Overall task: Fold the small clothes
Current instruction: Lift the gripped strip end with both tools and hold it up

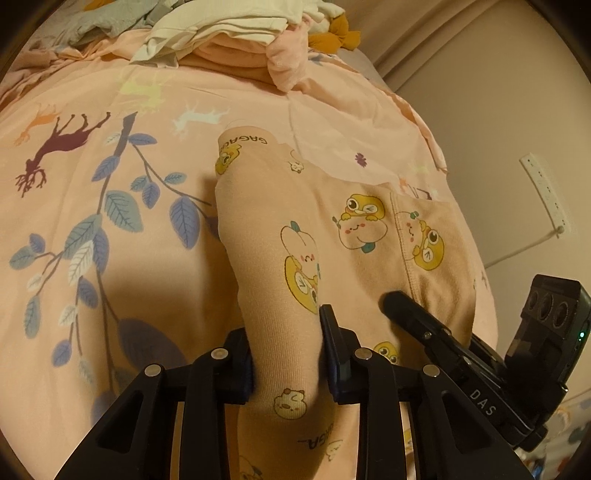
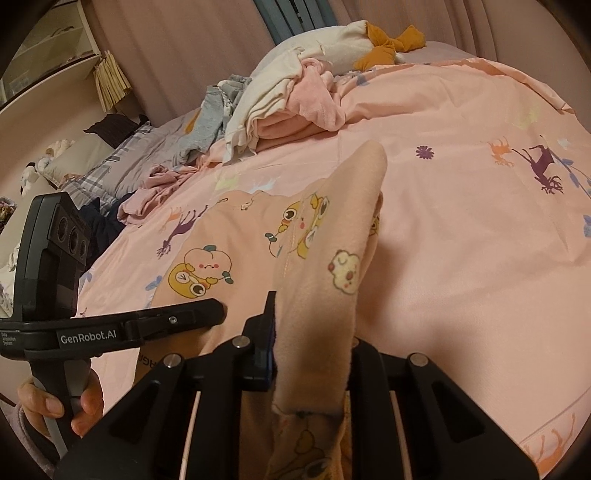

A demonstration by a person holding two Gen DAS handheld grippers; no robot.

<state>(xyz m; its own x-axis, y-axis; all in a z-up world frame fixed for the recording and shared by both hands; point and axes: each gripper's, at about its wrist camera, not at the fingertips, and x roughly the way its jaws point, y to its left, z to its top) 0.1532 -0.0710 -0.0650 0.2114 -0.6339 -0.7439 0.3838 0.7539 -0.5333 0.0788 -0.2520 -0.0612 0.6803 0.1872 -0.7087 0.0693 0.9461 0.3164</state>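
Pink bedding printed with deer and blue leaves covers the bed (image 1: 110, 258), and a heap of unfolded clothes (image 1: 229, 33) lies along the top of the left wrist frame; the same heap sits at upper centre in the right wrist view, with a mustard-coloured piece beside it. At the middle of both frames lies the small peach garment (image 1: 351, 229), printed with cartoon frogs and peaches, its far part spread flat on the bedding.

At lower centre of the left wrist view, the left tongs (image 1: 288, 354) are clenched on a raised fold of this garment, the cloth standing up between the two pads. The right tongs (image 2: 314, 354), at lower centre of the right wrist view, are likewise clenched on a lifted fold, which rises as a rounded ridge toward mid-frame. Each tool also shows in the other camera: the right one at lower right of the left view, the left one at lower left of the right view, where a hand (image 2: 62, 402) wraps its handle.
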